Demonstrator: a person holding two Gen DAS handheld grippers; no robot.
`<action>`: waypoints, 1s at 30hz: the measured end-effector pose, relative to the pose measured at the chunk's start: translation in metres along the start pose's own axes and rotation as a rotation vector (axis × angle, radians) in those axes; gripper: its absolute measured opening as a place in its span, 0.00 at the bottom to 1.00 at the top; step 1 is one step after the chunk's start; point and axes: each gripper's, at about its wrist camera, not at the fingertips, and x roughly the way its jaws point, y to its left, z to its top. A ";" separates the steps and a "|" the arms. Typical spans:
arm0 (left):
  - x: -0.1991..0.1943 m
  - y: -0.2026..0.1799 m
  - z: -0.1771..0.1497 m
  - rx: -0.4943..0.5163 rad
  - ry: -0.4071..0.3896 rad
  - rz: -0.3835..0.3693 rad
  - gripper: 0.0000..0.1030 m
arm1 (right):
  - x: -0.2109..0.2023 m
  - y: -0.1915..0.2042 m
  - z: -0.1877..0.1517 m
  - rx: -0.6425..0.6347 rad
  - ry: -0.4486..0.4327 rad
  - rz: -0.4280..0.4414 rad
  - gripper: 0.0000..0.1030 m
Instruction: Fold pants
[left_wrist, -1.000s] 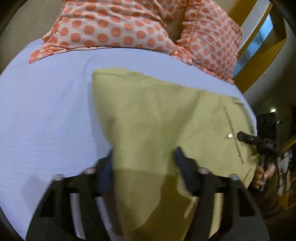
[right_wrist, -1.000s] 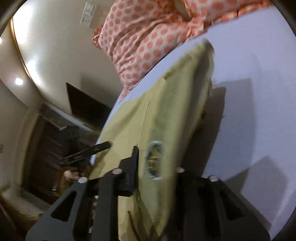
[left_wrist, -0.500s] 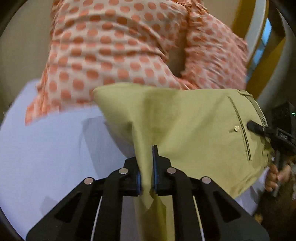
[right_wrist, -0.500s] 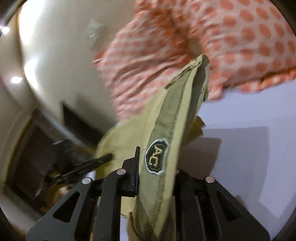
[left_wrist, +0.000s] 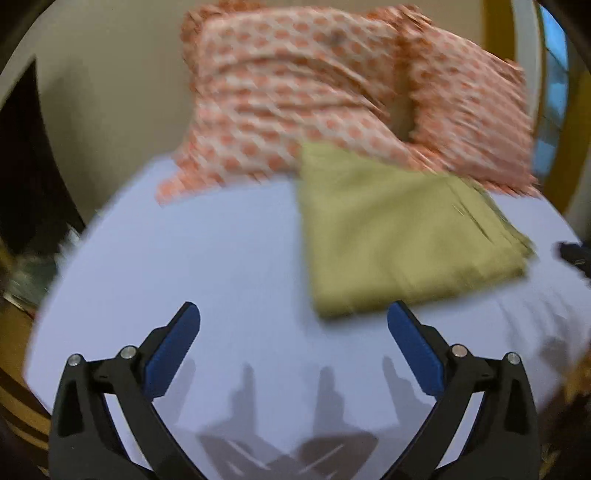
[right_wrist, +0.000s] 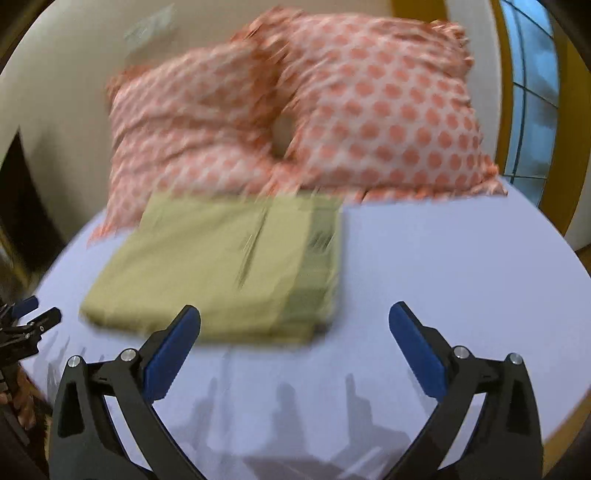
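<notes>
Both tongs apart, left tongs (left_wrist: 293, 325), right tongs (right_wrist: 294, 325), folded pants (right_wrist: 221, 266) on bed (right_wrist: 424, 266), writing blurred

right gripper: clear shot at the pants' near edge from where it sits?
Probably yes. The right gripper is open and empty, and the folded pants lie flat on the sheet just ahead, left of its centre. Nothing lies between; it would need to shift slightly left.

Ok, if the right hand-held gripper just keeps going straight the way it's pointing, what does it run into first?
Probably the bed sheet: the open right hand-held gripper aims just past the right edge of the folded pants. It might clip that edge; blur makes depth uncertain. The polka-dot pillows lie beyond.
</notes>
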 end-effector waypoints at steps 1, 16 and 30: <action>0.001 -0.005 -0.007 -0.002 0.019 -0.020 0.98 | 0.002 0.014 -0.013 -0.025 0.048 -0.002 0.99; 0.033 -0.029 -0.040 0.033 0.089 -0.005 0.98 | 0.043 0.076 -0.059 -0.083 0.140 -0.054 0.99; 0.032 -0.029 -0.041 0.028 0.088 -0.008 0.98 | 0.044 0.078 -0.058 -0.084 0.156 -0.067 0.99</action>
